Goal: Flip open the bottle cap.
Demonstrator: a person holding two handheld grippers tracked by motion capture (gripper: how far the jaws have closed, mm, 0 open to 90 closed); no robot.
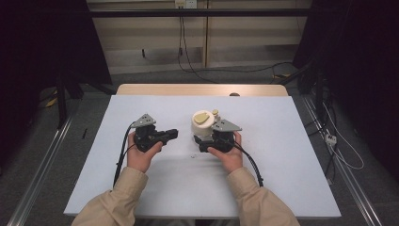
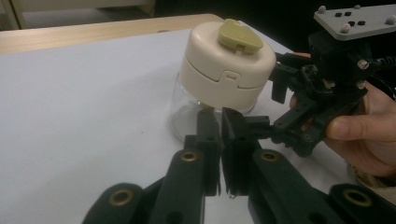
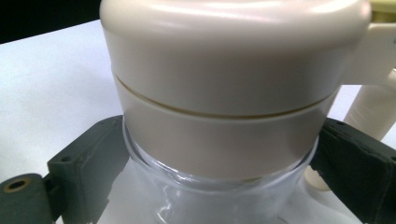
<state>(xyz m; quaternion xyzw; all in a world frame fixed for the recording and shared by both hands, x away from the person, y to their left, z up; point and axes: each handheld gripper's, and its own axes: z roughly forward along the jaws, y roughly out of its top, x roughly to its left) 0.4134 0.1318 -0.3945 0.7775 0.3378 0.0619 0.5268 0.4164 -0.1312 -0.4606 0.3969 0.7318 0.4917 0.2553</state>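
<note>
A jar (image 1: 203, 123) with a clear glass body, a cream lid and an olive flap on top stands upright near the middle of the white board. My right gripper (image 1: 201, 141) reaches in from its near side. In the right gripper view its jaws press the glass on both sides just under the lid (image 3: 224, 93). From the left gripper view, the jar (image 2: 224, 60) stands just beyond the left gripper (image 2: 220, 116), whose jaws are shut together with nothing between them. In the high view the left gripper (image 1: 173, 134) points at the jar from the left, a short gap away.
The white board (image 1: 282, 179) covers a wooden table whose far edge (image 1: 202, 89) shows behind it. A cream post (image 3: 373, 107) sticks out beside the lid. Cables (image 1: 346, 160) and metal rails lie on the floor at both sides.
</note>
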